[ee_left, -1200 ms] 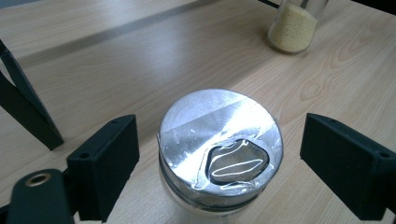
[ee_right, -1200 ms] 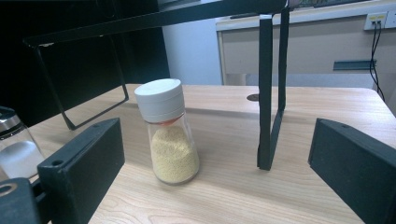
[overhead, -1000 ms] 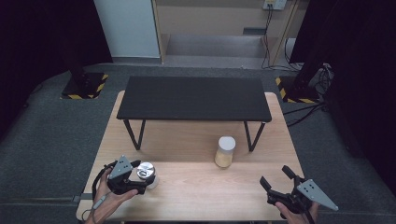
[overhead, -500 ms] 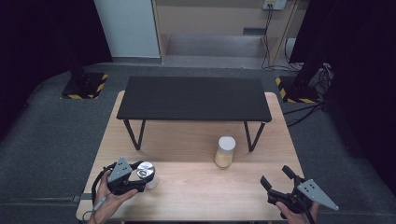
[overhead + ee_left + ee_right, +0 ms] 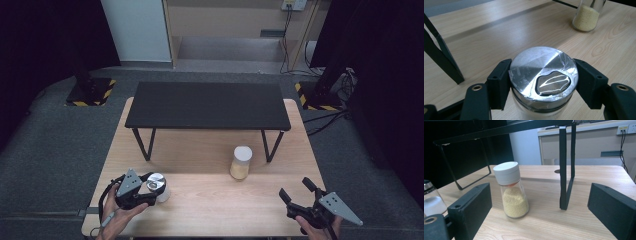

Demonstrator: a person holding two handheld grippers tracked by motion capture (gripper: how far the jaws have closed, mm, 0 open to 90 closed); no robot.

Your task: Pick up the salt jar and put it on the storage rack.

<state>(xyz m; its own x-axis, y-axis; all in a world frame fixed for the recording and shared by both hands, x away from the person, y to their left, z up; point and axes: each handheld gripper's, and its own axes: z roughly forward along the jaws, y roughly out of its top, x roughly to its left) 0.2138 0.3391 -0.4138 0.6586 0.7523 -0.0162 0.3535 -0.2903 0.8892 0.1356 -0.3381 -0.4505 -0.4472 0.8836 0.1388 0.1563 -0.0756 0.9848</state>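
A pale wooden table is carrying a low black shelf at its far side, with grey carpet and dark curtains lying around it. At the near left, the left gripper is pinching the steel-capped jar, whose lower body is cut off by the frame. At the near right, the right gripper is holding its jaws spread and empty, facing the white-capped jar of yellow grains.

steel-lidded glass jar | upright | near-left table corner | white contents

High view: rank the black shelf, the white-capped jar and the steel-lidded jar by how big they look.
1. black shelf, by far the largest.
2 and 3. white-capped jar and steel-lidded jar: they look alike, and the left gripper clamped on the latter hides part of it, so no ranking.
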